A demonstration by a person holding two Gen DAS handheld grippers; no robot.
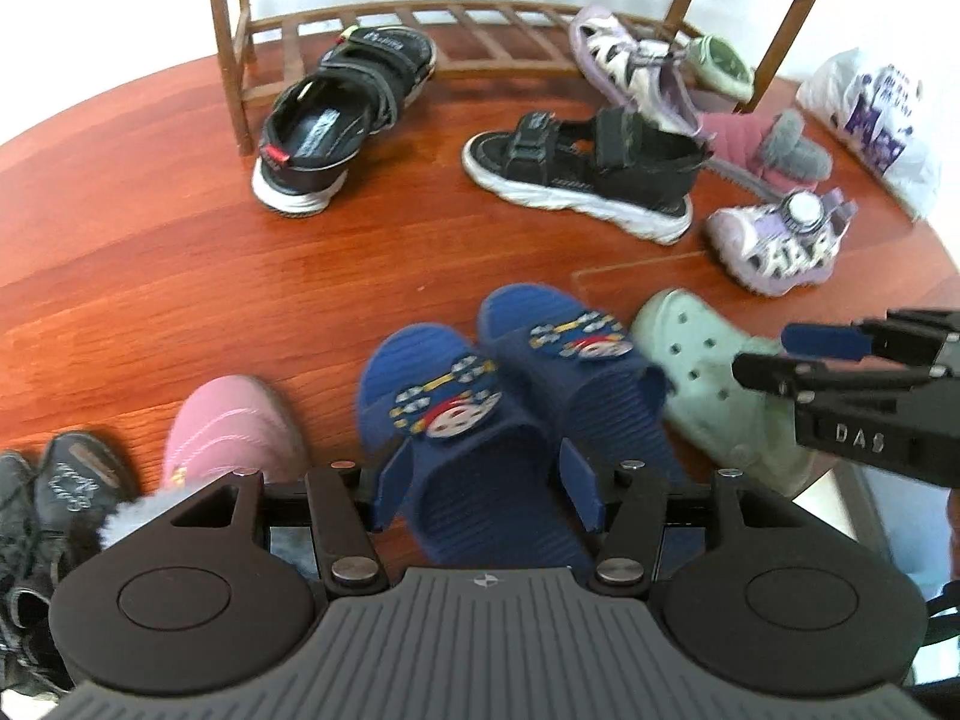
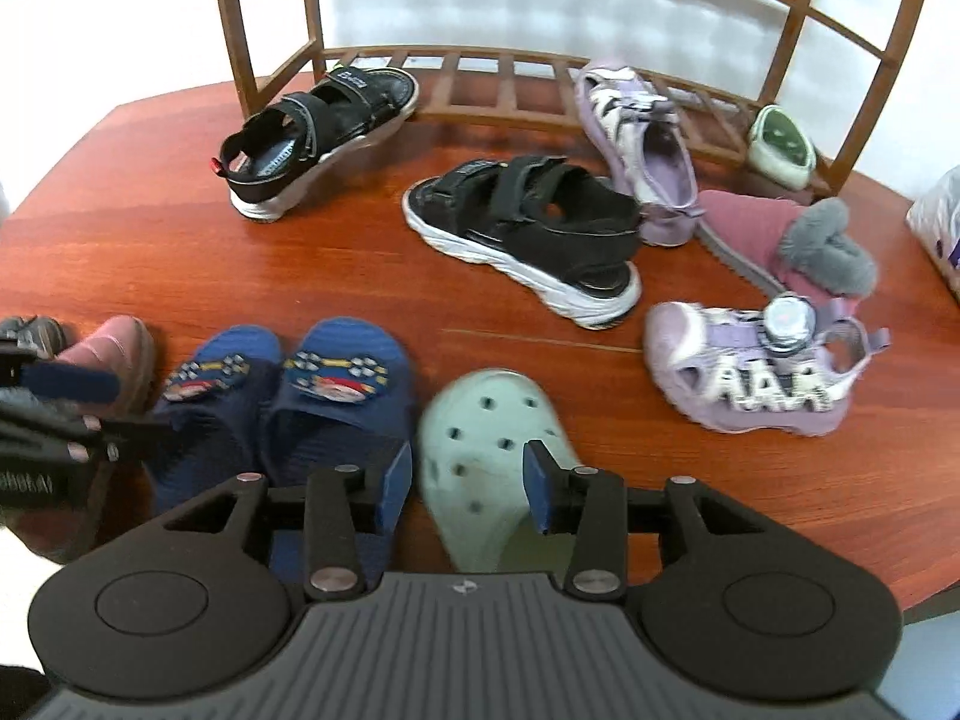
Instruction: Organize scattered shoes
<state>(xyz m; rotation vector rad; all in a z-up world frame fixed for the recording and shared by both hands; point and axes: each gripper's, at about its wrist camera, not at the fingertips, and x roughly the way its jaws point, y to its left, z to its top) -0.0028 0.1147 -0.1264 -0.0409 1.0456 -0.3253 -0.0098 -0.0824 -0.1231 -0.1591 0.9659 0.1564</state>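
Left gripper [image 1: 486,495] spread over blue slides [image 1: 516,396]; right gripper [image 2: 468,486] spread over clog [image 2: 486,450] at table's [image 2: 240,276] near edge; close squarely mid-shoe.

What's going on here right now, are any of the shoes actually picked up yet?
Not clearly. The left gripper is open with its fingers around the blue slippers, which sit paired on the wooden floor. The right gripper is open over the mint green clog. Whether either shoe is lifted cannot be told. Black sandals, purple sandals and a pink slipper lie scattered before the shoe rack.
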